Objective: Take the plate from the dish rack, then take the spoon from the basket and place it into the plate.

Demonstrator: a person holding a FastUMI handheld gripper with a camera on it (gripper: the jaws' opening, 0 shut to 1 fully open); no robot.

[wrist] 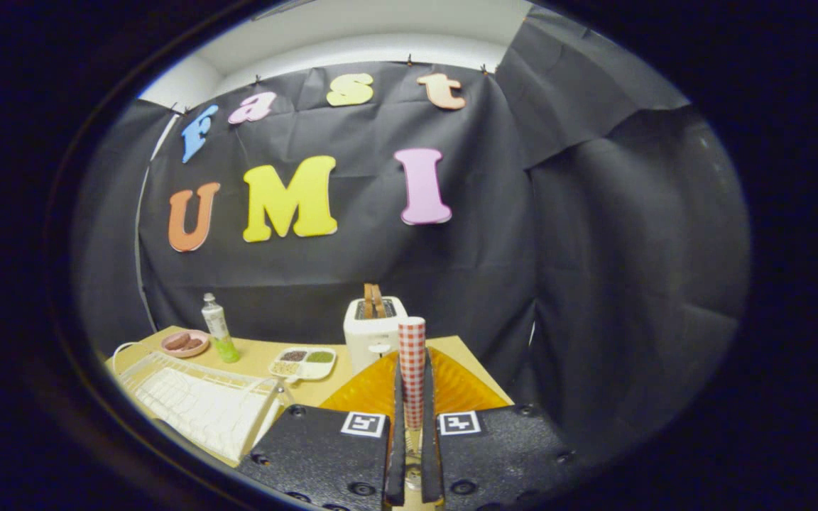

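Tongs (pixel 412 426) are pinching one spoon (pixel 412 369) between both fingers, its red-and-white checked handle standing upright just ahead of the fingertips; the bowl end is lying low in the narrow gap between the fingers, hard to make out. Each finger block is carrying one square black-and-white marker, two in all, with no readable writing.

Directly beyond the tongs, one amber, ribbed plate (pixel 451 389) is resting on the counter (pixel 260 358), the spoon handle rising in front of its middle. Whether the spoon is touching the plate cannot be told.

Just behind the plate, one white toaster (pixel 373 330) is sitting with two brown slices poking out of its top. To its left, one white divided tray (pixel 304 363) is showing three filled compartments: dark, green and pale. Near left of the tongs, one white wire dish rack (pixel 196 401) is lying on the counter. Farther left and back, one bottle (pixel 219 328) with a white cap and greenish base is standing upright; its label is too small to read. Beside it, one pink dish (pixel 184 343) is holding two brown pieces.
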